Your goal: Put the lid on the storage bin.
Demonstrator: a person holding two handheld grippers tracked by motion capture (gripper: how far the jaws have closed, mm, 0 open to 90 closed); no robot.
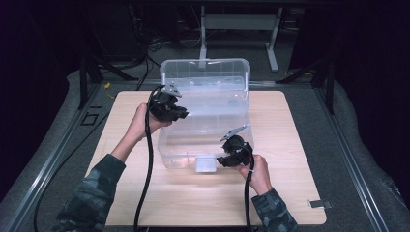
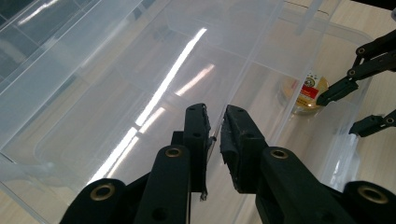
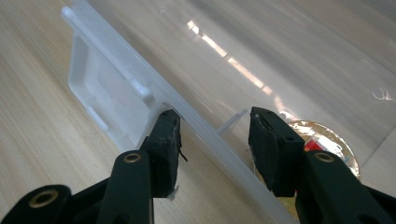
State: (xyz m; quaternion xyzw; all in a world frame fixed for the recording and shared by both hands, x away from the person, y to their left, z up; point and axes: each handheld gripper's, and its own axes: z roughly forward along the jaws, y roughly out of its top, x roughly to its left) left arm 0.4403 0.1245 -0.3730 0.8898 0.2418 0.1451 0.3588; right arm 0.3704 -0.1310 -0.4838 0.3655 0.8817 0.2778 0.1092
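Observation:
A clear plastic storage box [image 1: 169,157] stands on the wooden table with its lid [image 1: 205,72] raised at the back. My left gripper [image 1: 183,113] is at the box's left wall; in the left gripper view [image 2: 217,123] its jaws are pinched on the thin rim [image 2: 261,51]. My right gripper [image 1: 221,159] is at the front wall, open, with its jaws [image 3: 212,128] on either side of the front rim [image 3: 140,79], beside the white latch [image 3: 100,88]. A small round gold-lidded tin [image 2: 303,91] with a red label lies on the box floor near the right gripper [image 2: 338,113].
The wooden table [image 1: 290,159] has bare room to the right, left and front of the box. A small metal clip [image 1: 320,204] lies near the front right corner. A grey mat surrounds the table, and the legs of a desk frame [image 1: 203,38] stand behind.

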